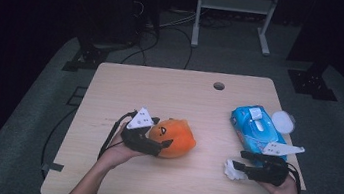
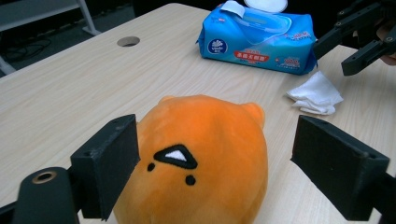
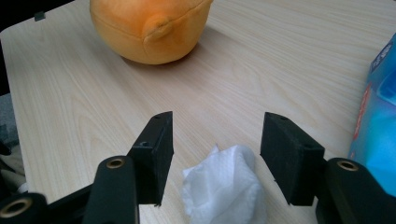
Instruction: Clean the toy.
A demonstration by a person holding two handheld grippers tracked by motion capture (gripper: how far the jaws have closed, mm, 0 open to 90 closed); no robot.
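An orange plush toy (image 1: 175, 136) with a small black face (image 2: 176, 158) lies on the wooden table (image 1: 160, 90), left of centre. My left gripper (image 1: 163, 146) stands open around it: the plush (image 2: 205, 154) sits between the jaws, with a clear gap at the right pad. A crumpled white wipe (image 1: 233, 170) lies near the table's right front. My right gripper (image 1: 238, 159) is open over it, and the wipe (image 3: 224, 186) rests between the pads untouched. The plush (image 3: 149, 28) lies farther off in the right gripper view.
A blue pack of wet wipes (image 1: 256, 128) lies at the right, its flap lifted, with a round white lid (image 1: 283, 120) beside it. A cable hole (image 1: 219, 86) is at the far edge. The right gripper (image 2: 332, 58) hovers by the wipe (image 2: 315, 93).
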